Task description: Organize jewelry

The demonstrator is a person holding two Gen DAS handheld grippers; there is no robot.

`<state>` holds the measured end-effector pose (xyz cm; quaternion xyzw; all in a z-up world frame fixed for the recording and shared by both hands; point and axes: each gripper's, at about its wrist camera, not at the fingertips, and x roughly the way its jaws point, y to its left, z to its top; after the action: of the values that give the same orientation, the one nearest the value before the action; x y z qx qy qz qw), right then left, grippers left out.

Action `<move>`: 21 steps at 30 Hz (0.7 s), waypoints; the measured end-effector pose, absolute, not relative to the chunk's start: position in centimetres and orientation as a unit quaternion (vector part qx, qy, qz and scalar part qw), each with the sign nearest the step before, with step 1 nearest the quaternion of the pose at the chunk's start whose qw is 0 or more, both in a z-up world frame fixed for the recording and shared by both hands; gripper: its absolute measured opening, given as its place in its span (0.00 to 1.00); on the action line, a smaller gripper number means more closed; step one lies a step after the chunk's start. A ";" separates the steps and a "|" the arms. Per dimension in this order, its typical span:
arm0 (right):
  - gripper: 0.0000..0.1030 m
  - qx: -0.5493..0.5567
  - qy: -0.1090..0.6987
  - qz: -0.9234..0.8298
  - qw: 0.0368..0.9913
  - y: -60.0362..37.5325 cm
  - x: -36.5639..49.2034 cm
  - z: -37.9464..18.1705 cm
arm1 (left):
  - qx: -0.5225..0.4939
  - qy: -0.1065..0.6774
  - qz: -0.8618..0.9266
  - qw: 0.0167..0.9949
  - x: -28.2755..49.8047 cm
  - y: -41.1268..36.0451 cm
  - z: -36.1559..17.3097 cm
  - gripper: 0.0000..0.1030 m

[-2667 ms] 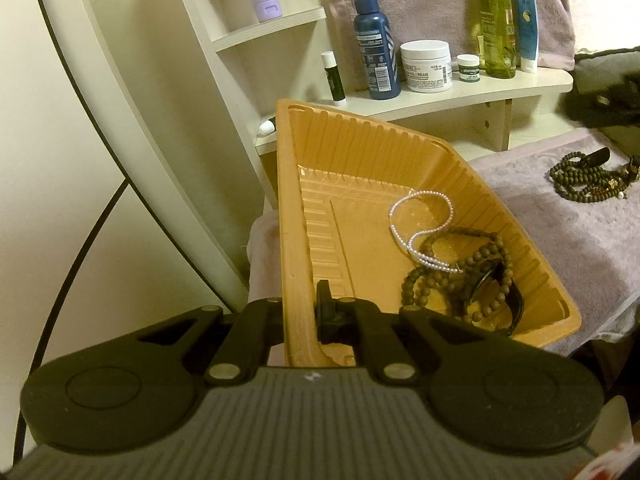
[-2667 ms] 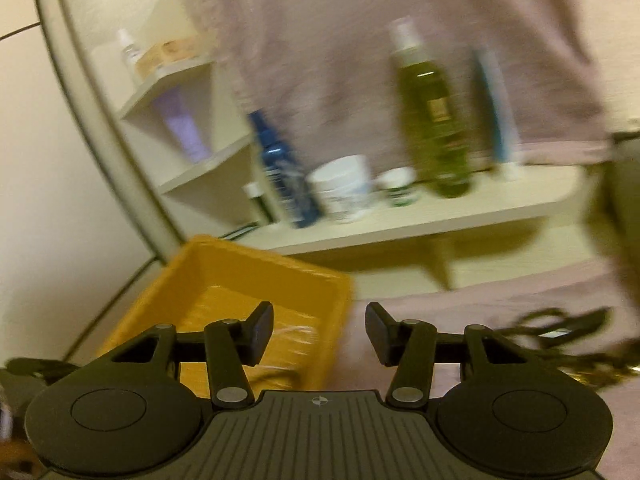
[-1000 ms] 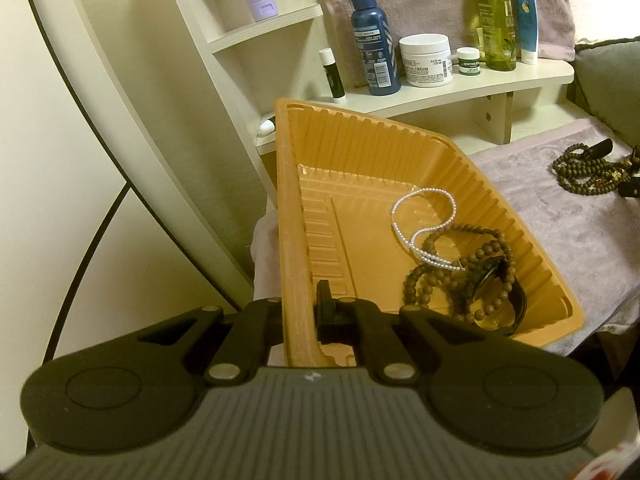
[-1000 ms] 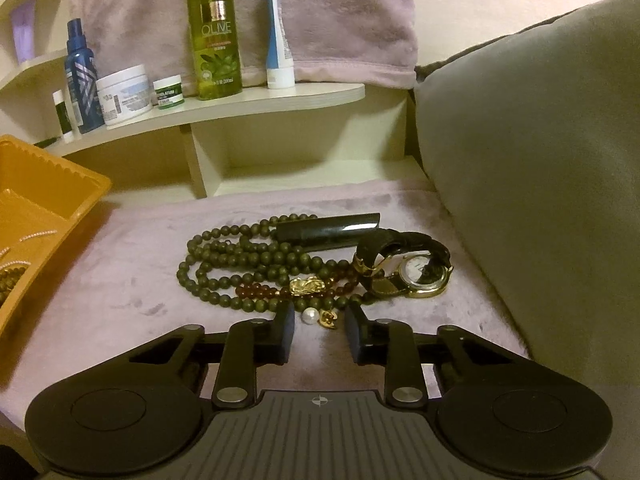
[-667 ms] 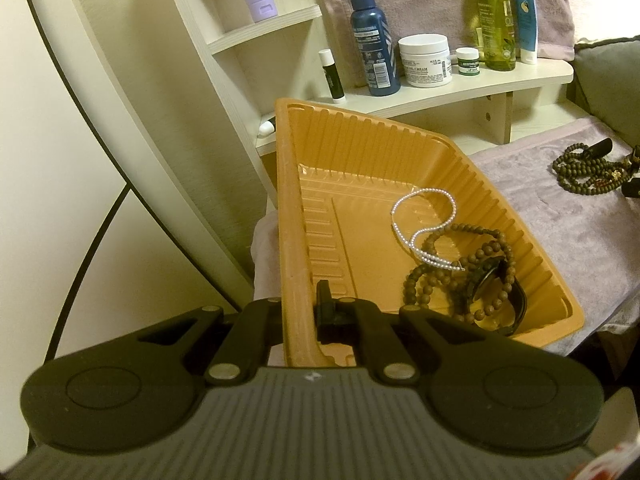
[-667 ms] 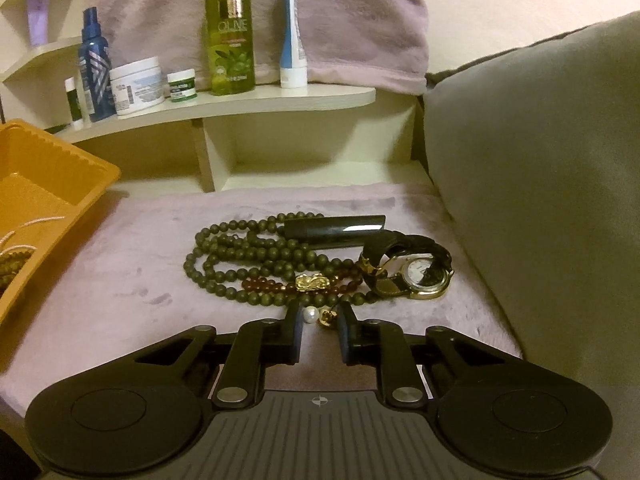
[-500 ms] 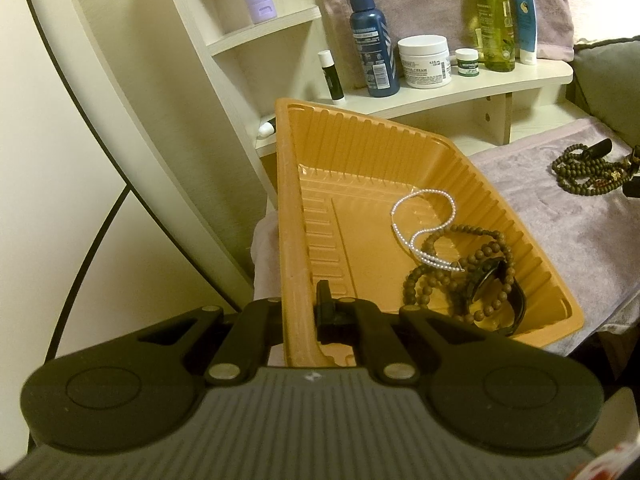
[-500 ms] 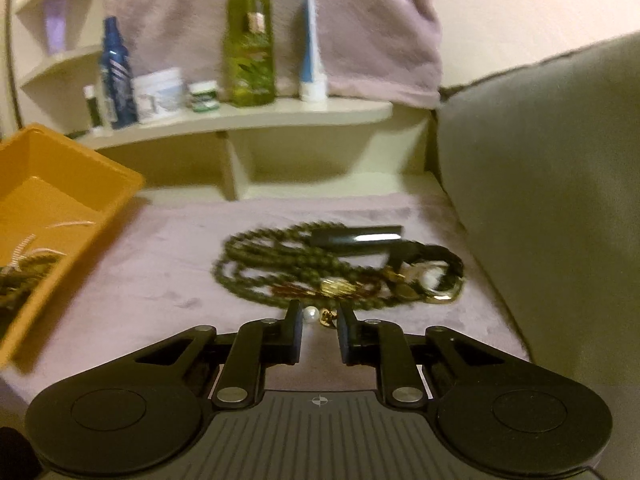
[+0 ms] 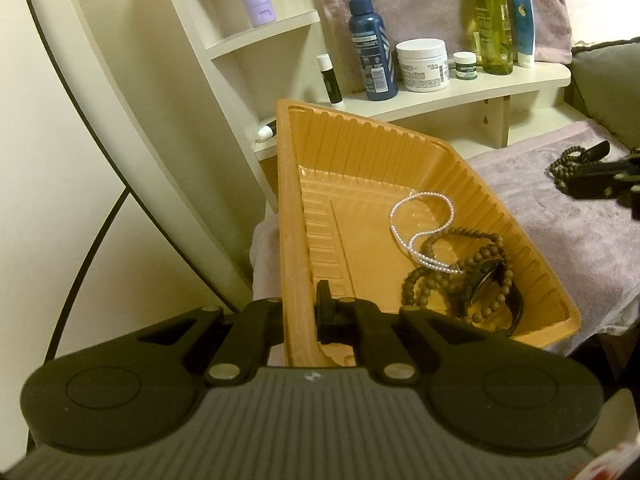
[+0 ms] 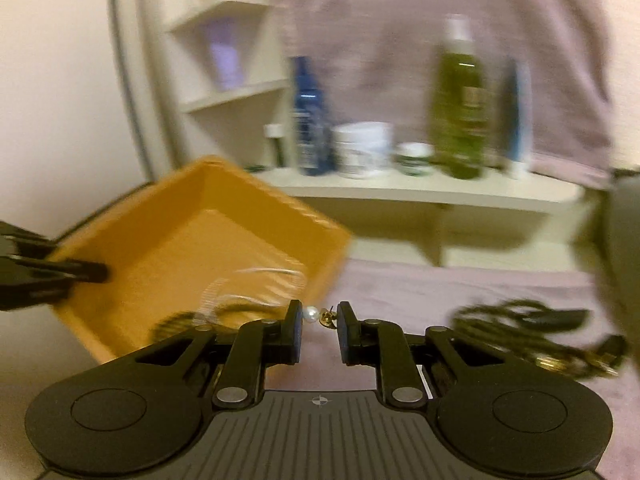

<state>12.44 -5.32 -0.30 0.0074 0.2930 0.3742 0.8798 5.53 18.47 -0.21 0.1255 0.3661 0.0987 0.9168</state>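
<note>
The sorting looks partly done. In the orange tray lie a white pearl strand, a brown bead necklace and a dark watch-like piece, all gathered toward its lower right corner. Still outside it is a heap of dark green beads with some gold-coloured bits, blurred, lying on the mauve towel well apart from the tray.

The left hand-held gripper is pressed together on the tray's near-left wall, 1 finger outside and 1 inside, and the tray sits tilted in that view.

The right hand-held gripper pinches a small earring — a round white pearl touching the left finger, a gold-coloured fitting with a thin post toward the right finger. It looks tiny and smooth, so I judge the hold to be slight. The earring hangs just beside the tray's near-right rim, over the towel, not yet above the tray floor.

What seems left: this earring, then the green bead heap — perhaps several separate pieces.
</note>
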 end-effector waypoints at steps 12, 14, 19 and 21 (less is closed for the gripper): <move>0.18 -0.033 0.306 0.451 0.838 0.4 11.1 -0.9 | 0.124 0.364 0.098 0.918 5.5 18.5 -0.2 0.04; 0.18 -0.036 0.307 0.454 0.836 0.5 11.1 -1.1 | 0.124 0.364 0.098 0.918 5.5 18.4 -0.2 0.04; 0.18 -0.034 0.310 0.455 0.834 0.5 11.0 -1.2 | 0.123 0.364 0.099 0.918 5.5 18.5 -0.1 0.04; 0.18 -0.033 0.308 0.458 0.833 0.6 11.0 -1.3 | 0.123 0.364 0.098 0.918 5.5 18.5 -0.1 0.04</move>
<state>11.04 0.61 -1.30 -0.0328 0.3079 0.4583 0.8331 5.49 18.47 -0.14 0.1228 0.3643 0.0985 0.9179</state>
